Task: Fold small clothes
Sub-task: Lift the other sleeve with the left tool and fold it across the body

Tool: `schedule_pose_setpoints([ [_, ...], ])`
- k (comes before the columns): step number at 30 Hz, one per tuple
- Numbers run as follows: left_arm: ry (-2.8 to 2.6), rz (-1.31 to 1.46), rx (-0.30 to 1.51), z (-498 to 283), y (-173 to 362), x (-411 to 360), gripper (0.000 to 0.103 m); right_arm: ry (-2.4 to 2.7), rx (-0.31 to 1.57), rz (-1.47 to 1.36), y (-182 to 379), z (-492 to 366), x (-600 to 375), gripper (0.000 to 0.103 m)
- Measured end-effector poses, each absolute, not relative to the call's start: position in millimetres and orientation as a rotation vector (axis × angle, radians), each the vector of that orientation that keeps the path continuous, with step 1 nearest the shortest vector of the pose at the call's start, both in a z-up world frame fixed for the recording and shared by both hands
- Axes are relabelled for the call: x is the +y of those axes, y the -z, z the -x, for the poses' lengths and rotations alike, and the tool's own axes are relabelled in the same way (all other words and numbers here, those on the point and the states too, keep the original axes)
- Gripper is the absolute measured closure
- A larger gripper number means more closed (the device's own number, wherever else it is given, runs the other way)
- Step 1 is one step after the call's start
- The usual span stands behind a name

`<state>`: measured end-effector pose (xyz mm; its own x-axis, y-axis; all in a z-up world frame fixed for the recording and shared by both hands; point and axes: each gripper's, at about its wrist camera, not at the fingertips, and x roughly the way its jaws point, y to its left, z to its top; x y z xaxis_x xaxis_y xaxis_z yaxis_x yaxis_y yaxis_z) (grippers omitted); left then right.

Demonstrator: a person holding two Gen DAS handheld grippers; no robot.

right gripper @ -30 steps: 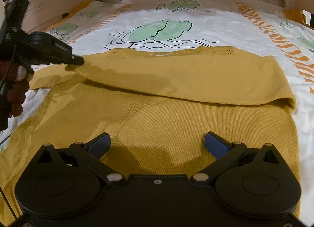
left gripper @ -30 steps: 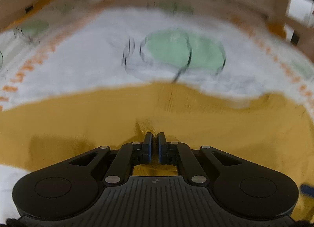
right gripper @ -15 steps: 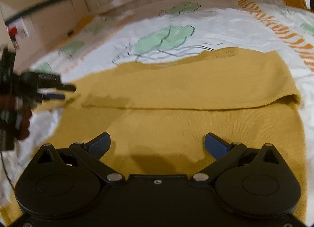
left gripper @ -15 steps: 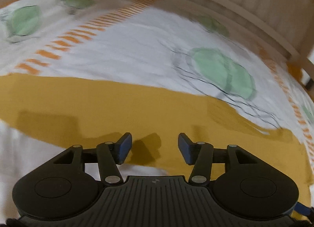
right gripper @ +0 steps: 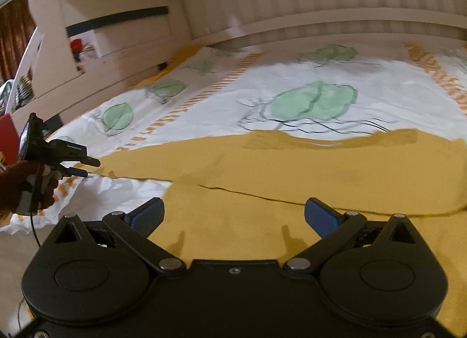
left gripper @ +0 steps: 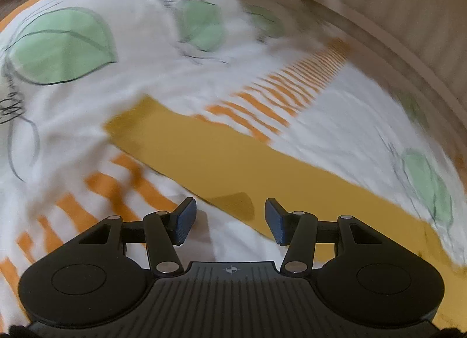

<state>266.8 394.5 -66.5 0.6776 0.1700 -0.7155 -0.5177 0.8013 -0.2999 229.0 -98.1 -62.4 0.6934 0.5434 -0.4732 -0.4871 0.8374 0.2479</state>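
Both grippers gape, grasping nothing; my left gripper [left gripper: 230,222] sits nearest the sweater's sleeve [left gripper: 221,162], which runs diagonally away leftward.

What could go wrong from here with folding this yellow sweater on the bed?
1. The sleeve lies stretched out across the bedsheet; the open left gripper hovers at its edge and might pinch the sheet too.
2. The fold on the yellow sweater looks loose, with a wavy top edge, so tugging the sleeve could undo it.
3. The right gripper is open, pinning nothing down.
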Motion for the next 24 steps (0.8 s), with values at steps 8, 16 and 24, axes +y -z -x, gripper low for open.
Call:
schedule_pose_setpoints([
  [8,-0.471,0.68,0.678,-275,82,465,0.053,-0.641,0.571,-0.075,60,-243,-48,0.001],
  [16,-0.49,0.714,0.624,-290,94,482,0.067,-0.644,0.596,-0.05,66,-244,-38,0.001],
  [24,-0.419,0.532,0.535,-297,42,433,0.1,-0.596,0.611,-0.06,69,-249,-64,0.001],
])
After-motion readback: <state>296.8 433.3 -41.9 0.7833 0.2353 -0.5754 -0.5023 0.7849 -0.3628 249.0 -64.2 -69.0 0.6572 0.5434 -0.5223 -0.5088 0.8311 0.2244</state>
